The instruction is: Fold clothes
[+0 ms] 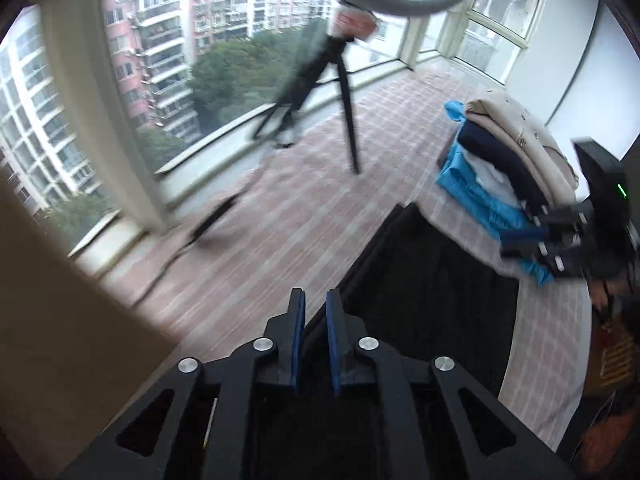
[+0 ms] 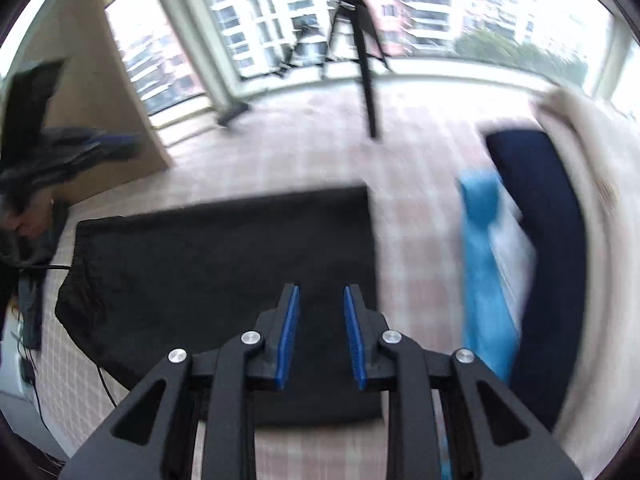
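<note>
A black garment (image 2: 224, 264) lies flat, folded into a rectangle, on the pink checked cloth (image 2: 416, 240); it also shows in the left wrist view (image 1: 432, 292). My right gripper (image 2: 321, 292) is open and empty above the garment's right part. My left gripper (image 1: 316, 300) hovers over the garment's left edge, its blue pads a narrow gap apart with nothing between them. The right gripper (image 1: 532, 240) shows at the right of the left wrist view. The left gripper (image 2: 80, 148) shows blurred at the left of the right wrist view.
A pile of folded clothes (image 1: 504, 160), beige, navy, white and bright blue, sits at the right; in the right wrist view the pile (image 2: 532, 240) is close by. A black tripod (image 1: 316, 92) stands on the cloth near the windows. A beige panel (image 1: 60, 320) stands at left.
</note>
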### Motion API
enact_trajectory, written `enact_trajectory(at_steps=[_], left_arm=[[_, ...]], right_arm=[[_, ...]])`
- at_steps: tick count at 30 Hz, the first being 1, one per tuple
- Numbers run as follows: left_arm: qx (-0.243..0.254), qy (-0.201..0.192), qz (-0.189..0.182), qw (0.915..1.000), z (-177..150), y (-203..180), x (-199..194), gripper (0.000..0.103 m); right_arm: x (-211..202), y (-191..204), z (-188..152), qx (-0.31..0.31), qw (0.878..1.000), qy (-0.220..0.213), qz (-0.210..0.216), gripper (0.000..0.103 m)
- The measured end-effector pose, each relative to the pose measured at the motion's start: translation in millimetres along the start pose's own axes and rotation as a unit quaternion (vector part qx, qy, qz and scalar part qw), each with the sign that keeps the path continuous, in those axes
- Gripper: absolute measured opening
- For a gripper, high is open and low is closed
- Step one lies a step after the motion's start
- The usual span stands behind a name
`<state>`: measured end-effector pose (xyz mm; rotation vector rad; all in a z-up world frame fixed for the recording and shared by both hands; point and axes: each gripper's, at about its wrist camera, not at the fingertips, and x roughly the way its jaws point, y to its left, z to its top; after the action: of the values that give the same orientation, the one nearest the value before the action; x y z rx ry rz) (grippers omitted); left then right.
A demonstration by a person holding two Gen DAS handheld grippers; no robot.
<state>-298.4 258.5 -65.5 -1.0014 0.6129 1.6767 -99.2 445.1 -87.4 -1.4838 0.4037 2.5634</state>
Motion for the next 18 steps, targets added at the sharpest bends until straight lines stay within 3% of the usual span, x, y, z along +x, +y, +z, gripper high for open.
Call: enact_trajectory(at_steps=[4, 7, 10, 13, 18], left_arm=[[-0.064, 0.028, 0.078, 0.9945, -71.6, 51.7, -42.3, 0.02], [-0.129, 0.064, 0.098, 0.9846, -127.4, 84.4, -46.9, 0.02], [-0.165, 0.094, 0.104, 0.9763, -163.5, 98.5, -34.6, 0.02], [-0.179, 0.081, 0.081, 0.9771, -168.4, 95.3, -24.9, 0.02], [-0.128, 0.076, 0.078, 0.9857, -152.5, 79.2, 2.9, 0.023]], right_arm=[[47.2, 19.5, 20.9, -0.034, 0.999, 0.019, 0.008, 0.023], [84.4, 31.1, 31.6, -0.06, 0.997, 0.047, 0.002, 0.023], [111.3, 39.7, 33.3, -0.072, 0.995, 0.074, -0.008, 0.023], [120.4, 42.0, 38.5, -0.085, 0.994, 0.069, -0.028, 0.023], [136.9, 46.9, 59.2, -0.094, 0.994, 0.049, -0.041, 0.024]])
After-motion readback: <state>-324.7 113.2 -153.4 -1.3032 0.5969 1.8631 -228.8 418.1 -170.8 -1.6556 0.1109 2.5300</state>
